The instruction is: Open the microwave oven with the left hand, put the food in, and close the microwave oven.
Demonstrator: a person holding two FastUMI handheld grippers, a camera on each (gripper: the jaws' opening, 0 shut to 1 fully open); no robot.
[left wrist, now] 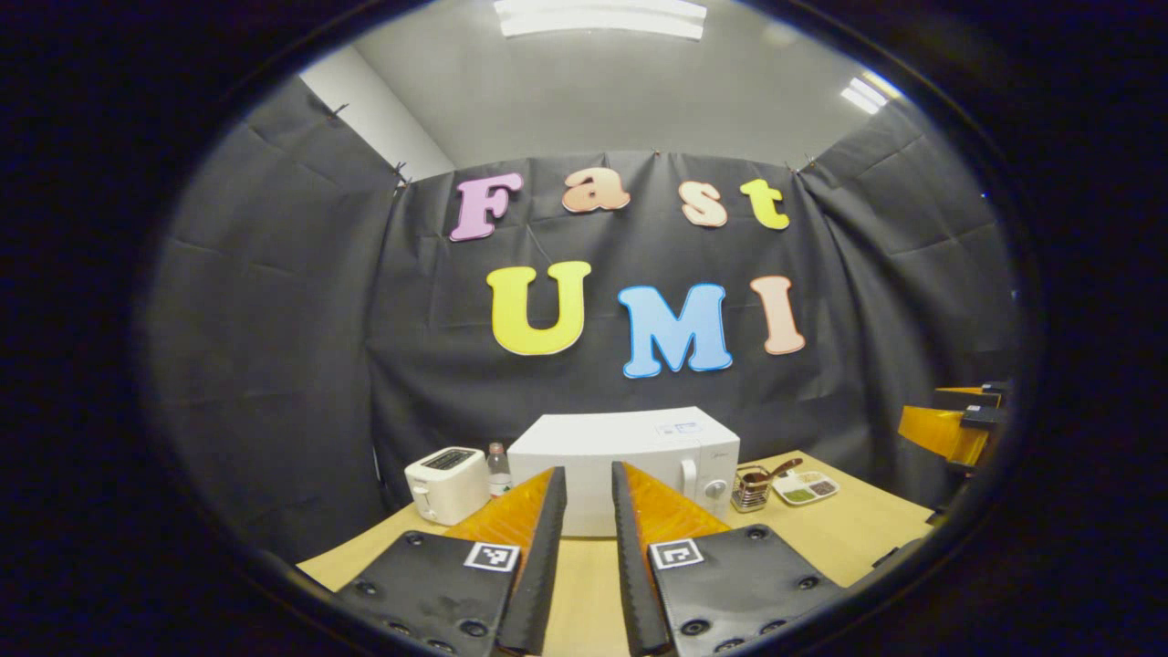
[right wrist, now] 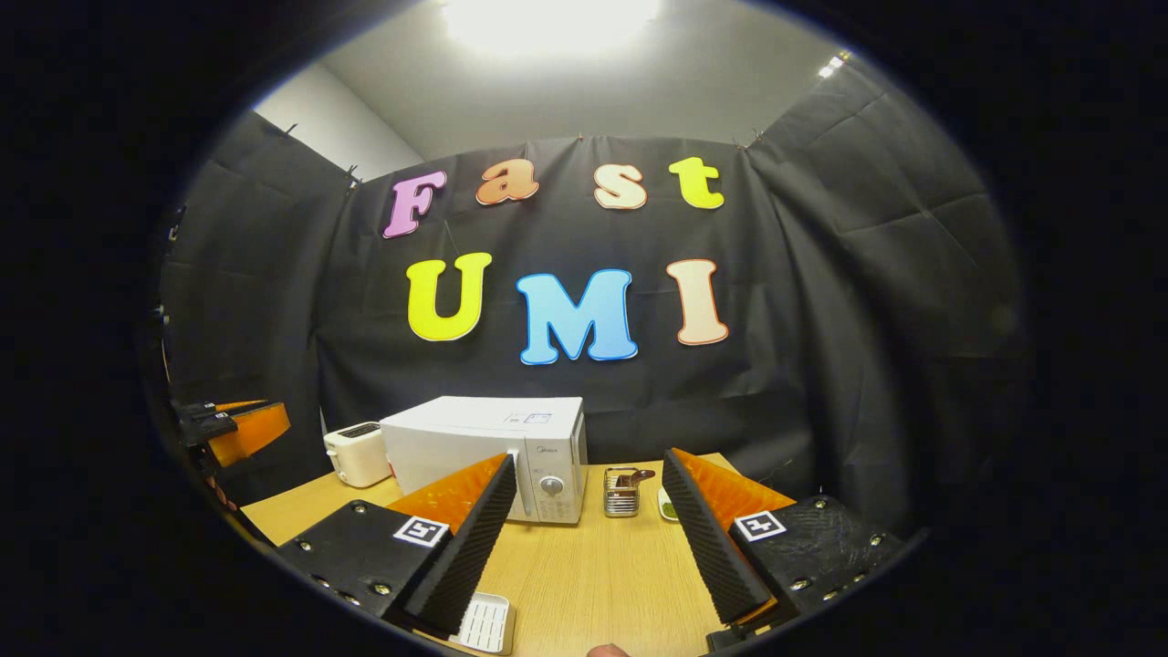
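The white microwave oven [left wrist: 630,465] stands closed at the far side of the wooden table [left wrist: 858,534], against the black cloth wall. A white toaster [left wrist: 446,484] and a small bottle [left wrist: 497,470] sit just to its left; to its right are a wire holder with a spoon [left wrist: 754,486] and a divided dish [left wrist: 805,488]. A white tray [right wrist: 484,623] lies at the near table edge in the right gripper view. The left gripper [left wrist: 589,557] hovers before the oven door, fingers slightly parted, holding nothing. The right gripper [right wrist: 584,547] hangs over the table, fingers spread wide, empty.
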